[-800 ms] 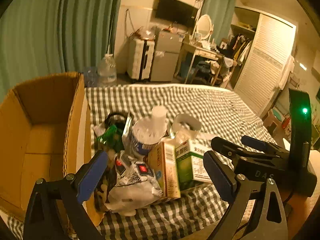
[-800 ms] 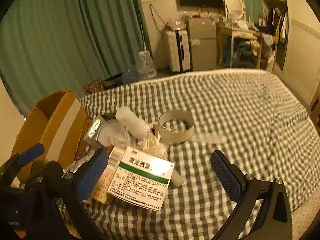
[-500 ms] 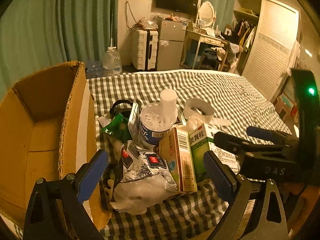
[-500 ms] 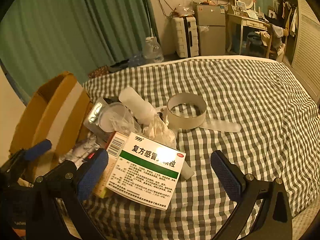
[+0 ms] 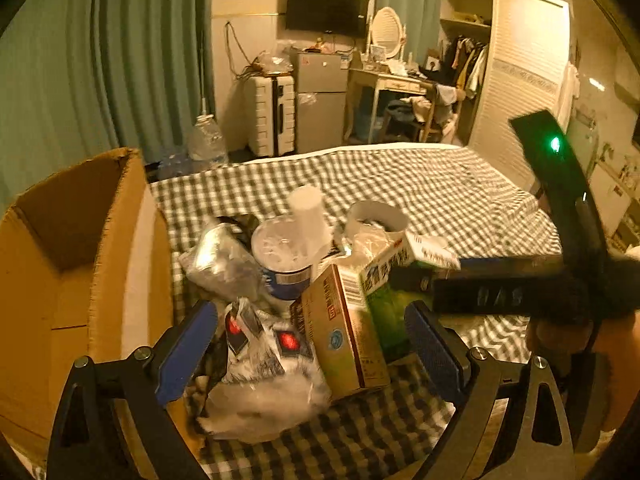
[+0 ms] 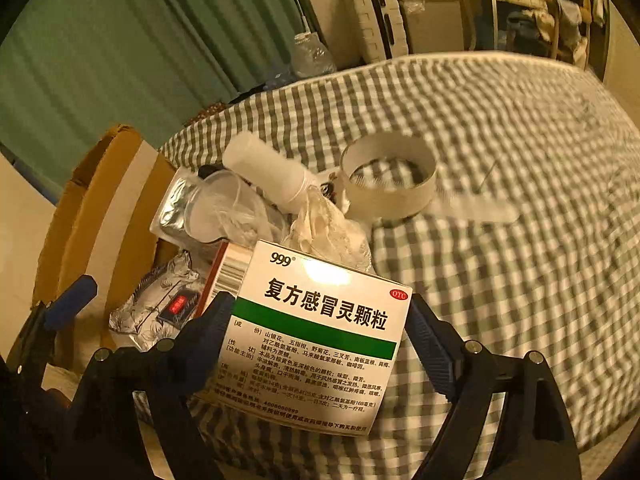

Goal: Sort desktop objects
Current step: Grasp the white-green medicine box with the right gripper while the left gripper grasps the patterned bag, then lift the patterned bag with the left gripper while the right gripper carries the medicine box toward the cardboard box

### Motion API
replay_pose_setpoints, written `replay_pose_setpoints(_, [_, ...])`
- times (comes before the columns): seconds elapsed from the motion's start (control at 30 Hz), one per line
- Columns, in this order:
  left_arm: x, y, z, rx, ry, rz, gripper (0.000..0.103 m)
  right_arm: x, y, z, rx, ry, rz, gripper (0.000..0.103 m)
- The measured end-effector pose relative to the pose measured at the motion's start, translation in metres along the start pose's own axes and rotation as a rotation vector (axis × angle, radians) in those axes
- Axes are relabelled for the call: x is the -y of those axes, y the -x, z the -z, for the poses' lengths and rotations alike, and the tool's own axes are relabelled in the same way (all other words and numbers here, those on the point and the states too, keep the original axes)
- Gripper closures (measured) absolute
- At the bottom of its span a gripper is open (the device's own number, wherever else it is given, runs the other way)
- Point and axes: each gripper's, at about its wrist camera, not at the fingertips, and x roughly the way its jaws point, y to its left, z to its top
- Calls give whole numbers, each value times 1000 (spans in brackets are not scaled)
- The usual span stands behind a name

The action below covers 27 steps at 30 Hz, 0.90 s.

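Your right gripper (image 6: pixel 316 332) has its fingers closed against the sides of the glossy white-and-green cardboard medicine box (image 6: pixel 316 336), amid the clutter beside the brown corrugated carton (image 5: pixel 80 280). Your left gripper (image 5: pixel 312 336) hangs spread wide, empty, over a crinkled foil pouch (image 5: pixel 272 364). Everything lies on a green-checked bedspread (image 6: pixel 500 140); pleated green curtains (image 5: pixel 100 60) hang behind.

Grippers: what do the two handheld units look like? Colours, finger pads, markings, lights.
Both match: black angular frames with silver bolt heads and blue ribbed pads on the fingers. Left gripper, right gripper. Seen from the left wrist view, the right gripper's body carries faint raised lettering, blurred, and a black upright part with a lit green LED. No cables show.
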Motion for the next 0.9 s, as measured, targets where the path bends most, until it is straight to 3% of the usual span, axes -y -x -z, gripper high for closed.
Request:
replay_pose_setpoints(0.17, [5, -16, 4, -52, -35, -32, 6, 13, 42, -16, 115, -28, 65, 20])
replay_pose_setpoints(0.33, [-17, -45, 12, -179, 49, -25, 6, 16, 80, -27, 225, -57, 45, 20])
replay_pose_setpoints(0.43, [-17, -50, 16, -209, 75, -20, 6, 7, 92, -32, 269, -49, 25, 20])
replay_pose_setpoints(0.47, [-19, -52, 17, -221, 79, -22, 12, 3, 96, -33, 278, -44, 17, 20])
replay_pose_setpoints(0.53, [-23, -58, 21, -262, 102, -28, 34, -5, 101, -34, 289, -28, 10, 20])
replay_pose_setpoints(0.57, [-27, -63, 23, -289, 125, -18, 55, -8, 102, -34, 294, -21, 8, 20])
replay_pose_setpoints(0.6, [-33, -67, 25, -317, 153, -16, 67, -10, 102, -35, 299, -14, 6, 20])
replay_pose_setpoints(0.63, [-32, -66, 26, -320, 163, -18, 69, -13, 102, -35, 302, -10, -1, 20])
replay_pose_setpoints(0.7, [-31, -62, 25, -305, 158, -5, 87, -18, 105, -37, 309, -6, -14, 20])
replay_pose_setpoints(0.9, [-22, -42, 16, -215, 106, -8, 93, -25, 116, -38, 345, 1, -29, 20])
